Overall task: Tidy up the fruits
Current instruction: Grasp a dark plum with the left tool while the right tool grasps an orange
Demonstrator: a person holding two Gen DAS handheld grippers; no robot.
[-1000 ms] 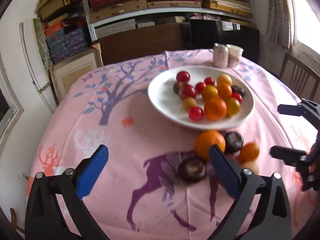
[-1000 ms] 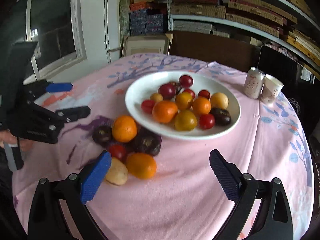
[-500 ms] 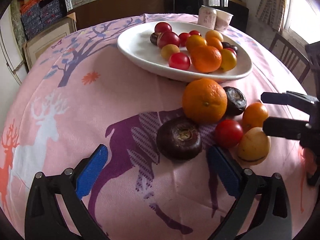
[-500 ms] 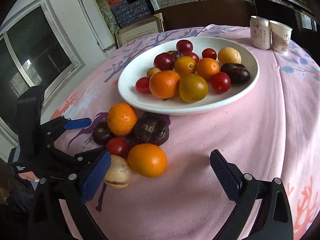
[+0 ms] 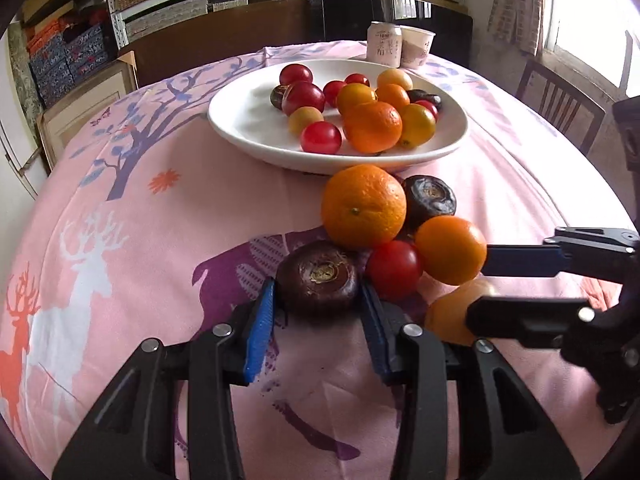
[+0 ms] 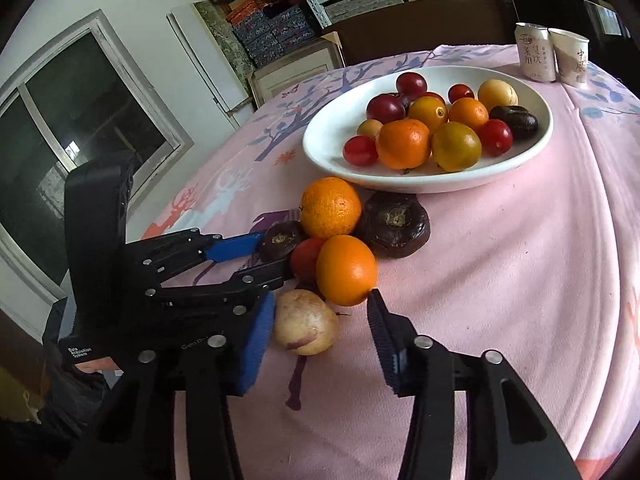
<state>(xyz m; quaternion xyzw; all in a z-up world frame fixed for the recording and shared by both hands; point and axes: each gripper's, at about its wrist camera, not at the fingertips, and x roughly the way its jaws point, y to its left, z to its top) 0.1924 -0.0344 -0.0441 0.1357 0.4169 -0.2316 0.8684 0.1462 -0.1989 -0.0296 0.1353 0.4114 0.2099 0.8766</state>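
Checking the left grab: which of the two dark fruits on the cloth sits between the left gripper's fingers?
The nearer dark fruit, beside the red tomato; the other lies behind the big orange.

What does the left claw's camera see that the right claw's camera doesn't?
Only the left wrist view shows the wooden chair by the bright window, and its own left claw closing around the dark purple fruit.

Only the right wrist view shows the dark sliding window, and its own right claw closing around the pale yellow fruit, whose whole shape is seen only here.

Both show the white plate of fruit, the drink can, the paper cup, and the two oranges and the red tomato on the pink tablecloth.
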